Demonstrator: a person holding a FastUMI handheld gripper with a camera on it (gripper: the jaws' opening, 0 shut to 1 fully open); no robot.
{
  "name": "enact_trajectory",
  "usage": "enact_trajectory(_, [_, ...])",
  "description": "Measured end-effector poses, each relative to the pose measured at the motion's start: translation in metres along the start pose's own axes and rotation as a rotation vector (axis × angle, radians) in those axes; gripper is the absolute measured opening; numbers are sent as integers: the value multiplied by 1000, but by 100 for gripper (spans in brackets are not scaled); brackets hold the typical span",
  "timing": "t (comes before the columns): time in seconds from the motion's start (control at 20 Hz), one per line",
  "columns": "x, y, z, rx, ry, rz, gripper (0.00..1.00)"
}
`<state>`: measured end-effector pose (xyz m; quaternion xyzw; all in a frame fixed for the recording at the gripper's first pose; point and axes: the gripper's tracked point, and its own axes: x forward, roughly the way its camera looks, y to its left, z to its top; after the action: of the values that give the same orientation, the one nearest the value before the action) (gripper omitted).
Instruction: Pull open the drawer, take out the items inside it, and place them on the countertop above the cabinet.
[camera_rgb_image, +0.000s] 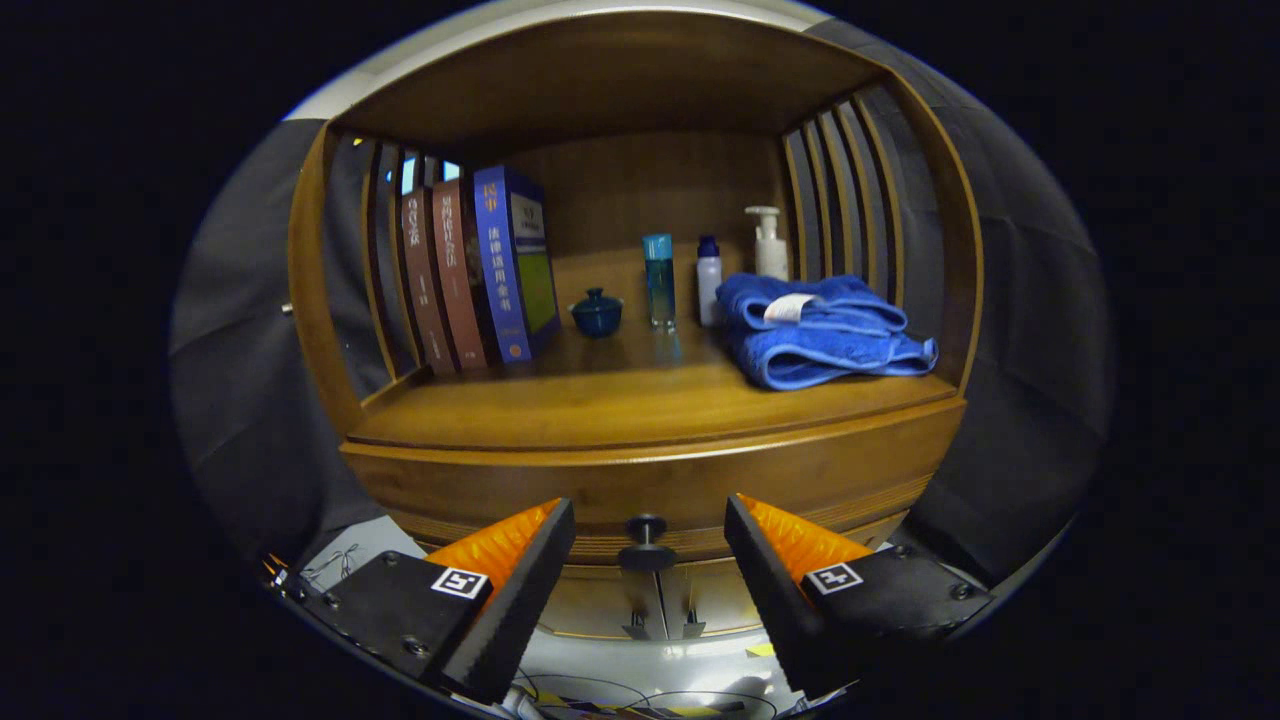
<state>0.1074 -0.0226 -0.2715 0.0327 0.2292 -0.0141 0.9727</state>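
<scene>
The gripper (648, 520) has its two fingers spread wide apart, and they hold nothing. Between the fingertips, a little farther away, sits the small dark round knob (646, 541) of the brown wooden drawer (650, 478). I think the fingers are held wide so the knob can fit in the gap before they squeeze it. They are not touching it.

The drawer looks shut, so the things inside are hidden and I cannot tell what they are.

Just above the drawer is the flat wooden countertop (600, 395) of the cabinet. That is where the things should go. Its near part is bare, so there is room.

Farther back, three tall books (480, 270) lean on the left. A small dark blue lidded pot (597, 312) sits in the middle. To its right stand a blue bottle (659, 280), a white bottle with a blue cap (708, 280) and a white pump bottle (768, 243). Folded blue towels (820, 335) lie on the right.
</scene>
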Motion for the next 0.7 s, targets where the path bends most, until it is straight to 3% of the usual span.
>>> enact_trajectory(0.3, [31, -3, -35, 32, 70, 4, 98])
enact_trajectory(0.45, [41, -1, -42, 10, 88, 11, 79])
enact_trajectory(0.55, [40, 0, -45, -16, 100, 5, 55])
enact_trajectory(0.7, [40, 0, -46, 0, 95, 11, 42])
